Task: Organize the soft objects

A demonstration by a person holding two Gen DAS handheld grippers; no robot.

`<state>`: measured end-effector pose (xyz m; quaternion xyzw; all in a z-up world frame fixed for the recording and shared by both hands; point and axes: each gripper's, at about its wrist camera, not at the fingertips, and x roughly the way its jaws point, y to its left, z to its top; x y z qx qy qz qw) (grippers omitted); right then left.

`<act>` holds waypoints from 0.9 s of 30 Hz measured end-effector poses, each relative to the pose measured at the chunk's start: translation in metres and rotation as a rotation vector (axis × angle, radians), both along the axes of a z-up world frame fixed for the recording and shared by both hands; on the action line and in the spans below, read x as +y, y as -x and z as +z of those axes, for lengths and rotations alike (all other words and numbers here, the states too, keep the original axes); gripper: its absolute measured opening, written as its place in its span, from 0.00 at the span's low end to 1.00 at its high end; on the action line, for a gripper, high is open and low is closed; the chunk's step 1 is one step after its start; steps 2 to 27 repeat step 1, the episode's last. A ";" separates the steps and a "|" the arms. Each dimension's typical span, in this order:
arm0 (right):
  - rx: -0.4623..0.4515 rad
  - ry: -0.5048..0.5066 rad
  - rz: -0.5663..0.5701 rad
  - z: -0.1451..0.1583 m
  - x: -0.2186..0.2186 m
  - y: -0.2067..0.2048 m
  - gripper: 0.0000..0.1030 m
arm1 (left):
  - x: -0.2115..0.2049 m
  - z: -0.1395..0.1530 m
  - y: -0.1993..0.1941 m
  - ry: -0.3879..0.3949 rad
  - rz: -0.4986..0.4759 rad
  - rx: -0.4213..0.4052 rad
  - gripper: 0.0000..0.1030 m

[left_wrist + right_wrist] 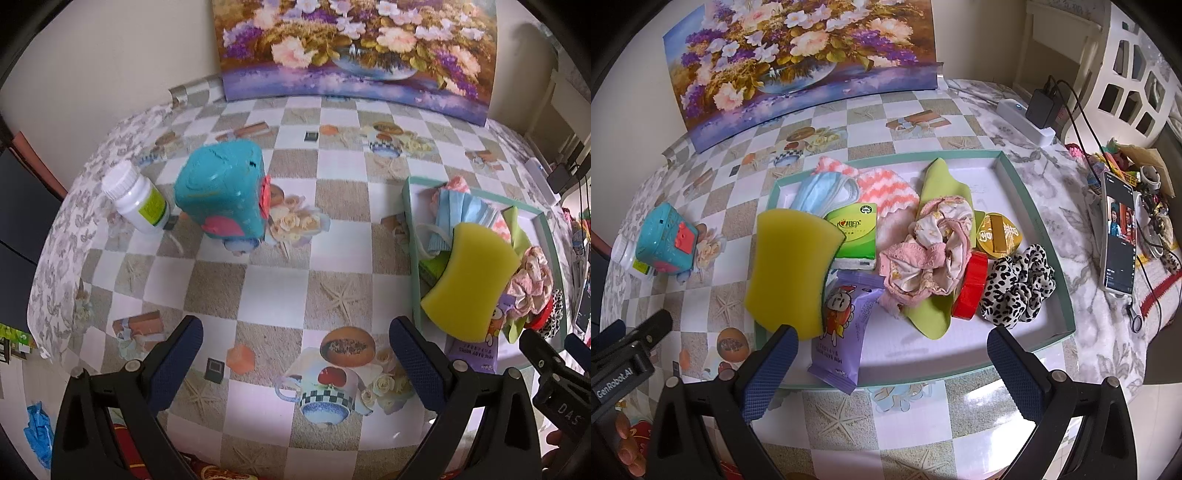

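From the left wrist camera, the left hand-held gripper (pixel 295 347) hangs over the checked, picture-printed desk (pixel 280 288) with its two blue-padded fingers spread wide and nothing between them. Ahead to the left stand a white plastic pill bottle with a green label (pixel 136 199) and, just beside it, a turquoise plastic toy block with pink parts (pixel 221 192). To the right lies a shallow white tray with a mint-green rim (pixel 412 229), and a thick yellow foam sponge (pixel 471 280) leans over its near left edge. A large flower painting (pixel 354 48) stands against the wall behind.

From the right wrist camera, the right hand-held gripper (pixel 892 352) is also wide open and empty, poised at the tray's near edge. Inside the tray are pale blue face masks (pixel 822 192), a pink-and-white zigzag cloth (pixel 886 192), a green tissue packet (pixel 855 232), a purple baby-wipes packet (pixel 846 325), a crumpled pink fabric bundle (pixel 929 251) on a lime-green cloth (pixel 940 181), a red tape roll (pixel 971 291), a gold foil-lidded cup (pixel 997 234) and a leopard-print scrunchie (pixel 1019 291). A smartphone (pixel 1117 240) lies on the desk right of the tray.
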<state>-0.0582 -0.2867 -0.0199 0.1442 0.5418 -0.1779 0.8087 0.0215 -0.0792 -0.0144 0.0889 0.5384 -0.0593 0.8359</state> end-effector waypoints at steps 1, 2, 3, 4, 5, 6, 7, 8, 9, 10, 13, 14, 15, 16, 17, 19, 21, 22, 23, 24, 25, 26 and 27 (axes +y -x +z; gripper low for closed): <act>0.000 0.000 0.000 0.000 0.000 0.000 1.00 | 0.000 0.000 0.000 0.006 -0.002 0.002 0.98; 0.000 0.000 0.000 0.000 0.000 0.000 1.00 | 0.000 0.000 0.000 0.006 -0.002 0.002 0.98; 0.000 0.000 0.000 0.000 0.000 0.000 1.00 | 0.000 0.000 0.000 0.006 -0.002 0.002 0.98; 0.000 0.000 0.000 0.000 0.000 0.000 1.00 | 0.000 0.000 0.000 0.006 -0.002 0.002 0.98; 0.000 0.000 0.000 0.000 0.000 0.000 1.00 | 0.000 0.000 0.000 0.006 -0.002 0.002 0.98; 0.000 0.000 0.000 0.000 0.000 0.000 1.00 | 0.000 0.000 0.000 0.006 -0.002 0.002 0.98; 0.000 0.000 0.000 0.000 0.000 0.000 1.00 | 0.000 0.000 0.000 0.006 -0.002 0.002 0.98; 0.000 0.000 0.000 0.000 0.000 0.000 1.00 | 0.000 0.000 0.000 0.006 -0.002 0.002 0.98; 0.000 0.000 0.000 0.000 0.000 0.000 1.00 | 0.000 0.000 0.000 0.006 -0.002 0.002 0.98; 0.000 0.000 0.000 0.000 0.000 0.000 1.00 | 0.000 0.000 0.000 0.006 -0.002 0.002 0.98; 0.000 0.000 0.000 0.000 0.000 0.000 1.00 | 0.000 0.000 0.000 0.006 -0.002 0.002 0.98; 0.000 0.000 0.000 0.000 0.000 0.000 1.00 | 0.000 0.000 0.000 0.006 -0.002 0.002 0.98; 0.000 0.000 0.000 0.000 0.000 0.000 1.00 | 0.000 0.000 0.000 0.006 -0.002 0.002 0.98; 0.000 0.000 0.000 0.000 0.000 0.000 1.00 | 0.000 0.000 0.000 0.006 -0.002 0.002 0.98; 0.000 0.000 0.000 0.000 0.000 0.000 1.00 | 0.000 0.000 0.000 0.006 -0.002 0.002 0.98; 0.000 0.000 0.000 0.000 0.000 0.000 1.00 | 0.000 0.000 0.000 0.006 -0.002 0.002 0.98; 0.000 0.000 0.000 0.000 0.000 0.000 1.00 | 0.000 0.000 0.000 0.006 -0.002 0.002 0.98; 0.000 0.000 0.000 0.000 0.000 0.000 1.00 | 0.000 0.000 0.000 0.006 -0.002 0.002 0.98; 0.000 0.000 0.000 0.000 0.000 0.000 1.00 | 0.000 0.000 0.000 0.006 -0.002 0.002 0.98; 0.000 0.000 0.000 0.000 0.000 0.000 1.00 | 0.000 0.000 0.000 0.006 -0.002 0.002 0.98; 0.000 0.000 0.000 0.000 0.000 0.000 1.00 | 0.000 0.000 0.000 0.006 -0.002 0.002 0.98; 0.000 0.000 0.000 0.000 0.000 0.000 1.00 | 0.000 0.000 0.000 0.006 -0.002 0.002 0.98; 0.000 0.000 0.000 0.000 0.000 0.000 1.00 | 0.000 0.000 0.000 0.006 -0.002 0.002 0.98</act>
